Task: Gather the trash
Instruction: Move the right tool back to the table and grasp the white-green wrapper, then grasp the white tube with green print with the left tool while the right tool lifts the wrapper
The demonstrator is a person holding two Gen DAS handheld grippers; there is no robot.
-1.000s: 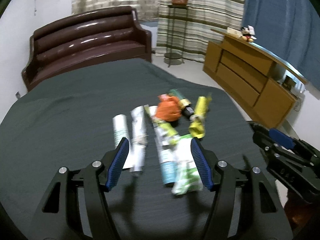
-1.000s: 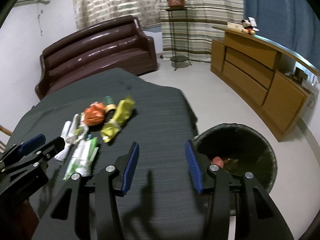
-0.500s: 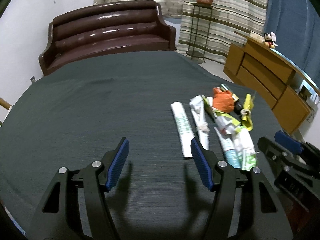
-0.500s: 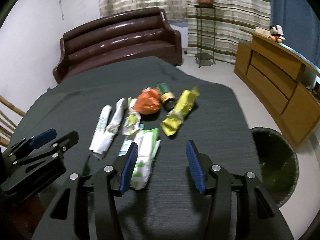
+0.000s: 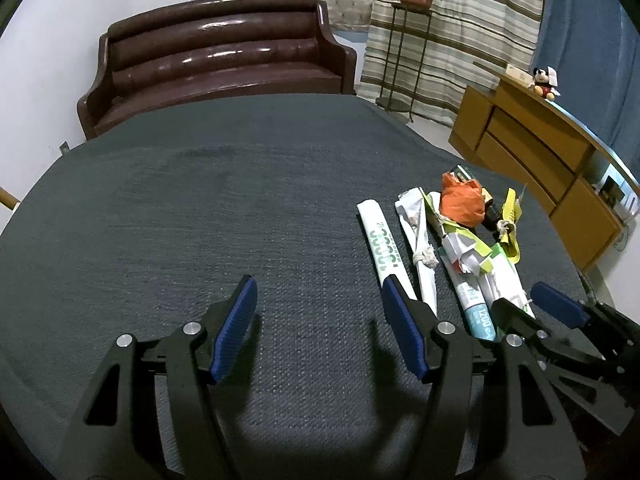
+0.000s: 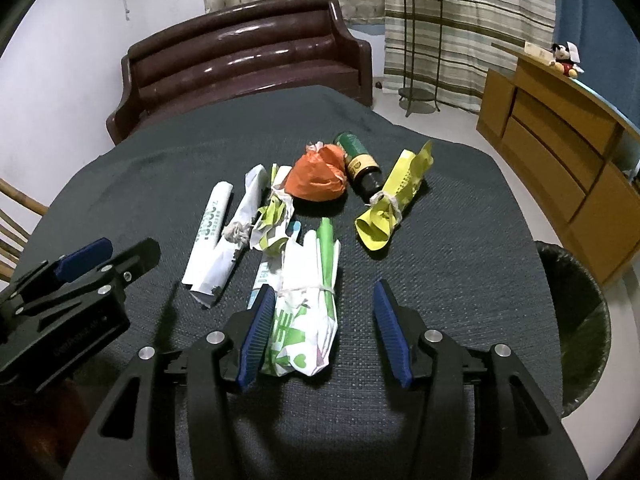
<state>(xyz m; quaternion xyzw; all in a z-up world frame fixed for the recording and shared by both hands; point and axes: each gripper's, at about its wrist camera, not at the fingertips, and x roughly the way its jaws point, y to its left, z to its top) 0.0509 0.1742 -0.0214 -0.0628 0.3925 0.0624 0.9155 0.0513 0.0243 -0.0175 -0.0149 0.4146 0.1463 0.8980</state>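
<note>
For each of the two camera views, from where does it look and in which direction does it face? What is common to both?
Left wrist view: sits on the left gripper, facing down over bare dark grey tablecloth; its open blue-padded jaws show, the right gripper at right.
Right wrist view: sits on the right gripper, facing the tied white-and-green wrapper bundle between its open jaws; the left gripper at left, black trash bin at right.
Shared: the crumpled orange plastic bag, the brown leather sofa.

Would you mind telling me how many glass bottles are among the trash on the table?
1: the dark brown glass bottle with a green cap lies between the orange crumpled bag and the yellow tied wrapper. Others could be hidden underneath.
</note>
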